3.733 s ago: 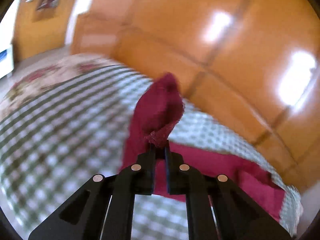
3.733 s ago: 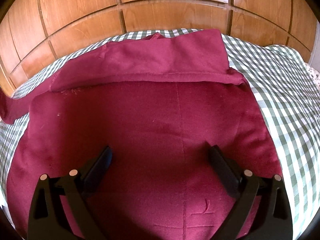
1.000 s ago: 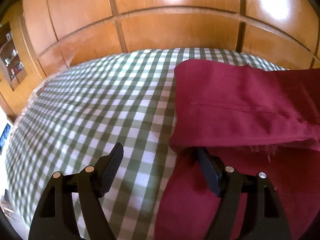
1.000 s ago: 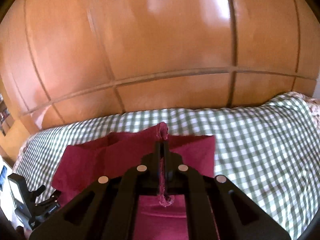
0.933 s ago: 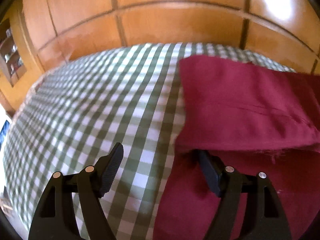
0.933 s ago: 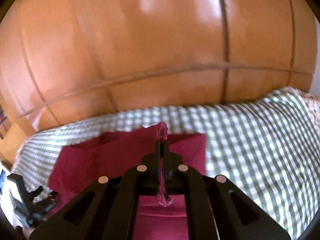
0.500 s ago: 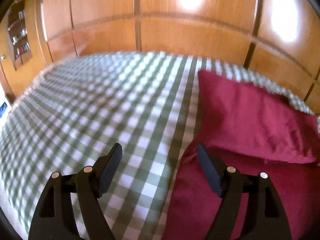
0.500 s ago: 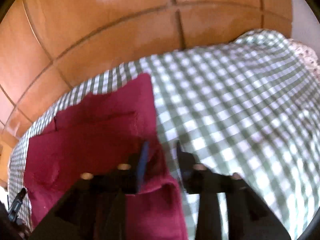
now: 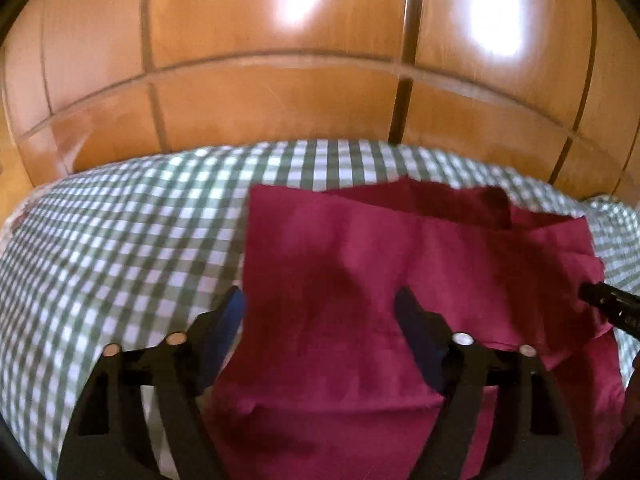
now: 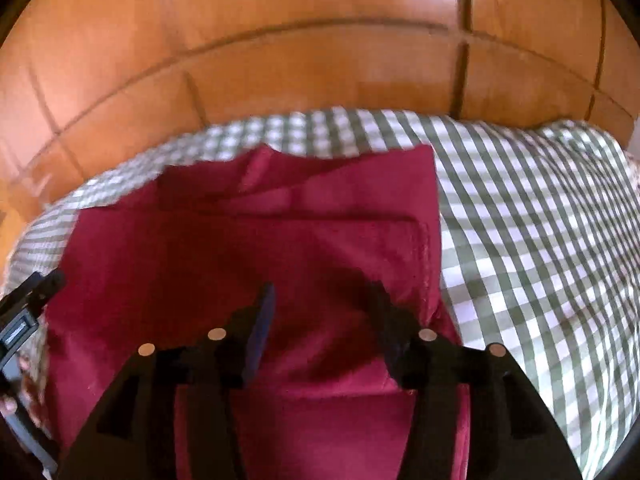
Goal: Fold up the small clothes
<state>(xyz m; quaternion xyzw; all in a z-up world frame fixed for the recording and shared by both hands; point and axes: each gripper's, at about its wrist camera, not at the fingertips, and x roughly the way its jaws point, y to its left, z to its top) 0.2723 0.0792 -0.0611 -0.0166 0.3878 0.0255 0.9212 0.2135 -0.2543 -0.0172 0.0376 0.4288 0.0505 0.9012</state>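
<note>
The dark red woven cloth garment [image 9: 400, 280] lies spread on the green-and-white checked bedsheet [image 9: 120, 248], folded over itself so that several layers show: a broad upper flap covers most of it, a narrower band sticks out at the far edge towards the wall, and a lower layer runs out under the flap towards the camera. In the right wrist view the same garment [image 10: 248, 264] shows a straight right edge against the sheet [image 10: 540, 240], with an uneven far edge. No container is in view; the garment rests directly on the sheet. The black left gripper [image 9: 320, 312] hangs low over the garment's left edge with its jaws spread wide, the left finger over the checks and the right finger over red cloth, holding nothing. The black right gripper [image 10: 324, 300] hovers over the garment's near right part, its jaws parted and empty; whether the tips touch the cloth I cannot tell. Behind the bed stands a glossy orange-brown wooden panelled wall [image 9: 280, 80]
</note>
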